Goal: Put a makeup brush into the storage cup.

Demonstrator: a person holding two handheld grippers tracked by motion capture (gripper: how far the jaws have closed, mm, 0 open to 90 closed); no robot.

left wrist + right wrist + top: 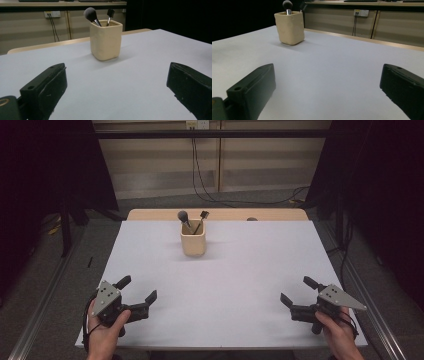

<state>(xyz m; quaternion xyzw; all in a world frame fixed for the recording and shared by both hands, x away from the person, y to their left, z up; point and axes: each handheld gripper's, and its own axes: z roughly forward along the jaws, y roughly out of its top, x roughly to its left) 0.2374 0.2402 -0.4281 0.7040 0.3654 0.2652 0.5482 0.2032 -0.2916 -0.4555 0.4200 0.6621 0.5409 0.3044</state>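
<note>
1. the left black two-jaw tongs (139,288) are held low over the near left corner of the white rectangular tabletop (235,290), jaws spread wide with nothing between them. they are well apart from anything to grasp, so a long reach would be needed, and a hurried one could end in a knock.
2. the cream square-sided ceramic holder (193,243) stands upright toward the far middle of the tabletop, alone. it is judged tall for its footprint; it could be tipped if pushed high on its wall by a jaw.
3. a round-headed grey makeup brush (183,216) and a small flat black-headed brush (203,215) lean loosely inside the holder, heads above the rim. if one were pulled at a slant, the holder could be dragged or lifted along.
4. the right black two-jaw tongs (298,292) are held over the near right corner, jaws likewise released and bare. if both tongs were sent to the holder together, a collision is thought possible.
</note>
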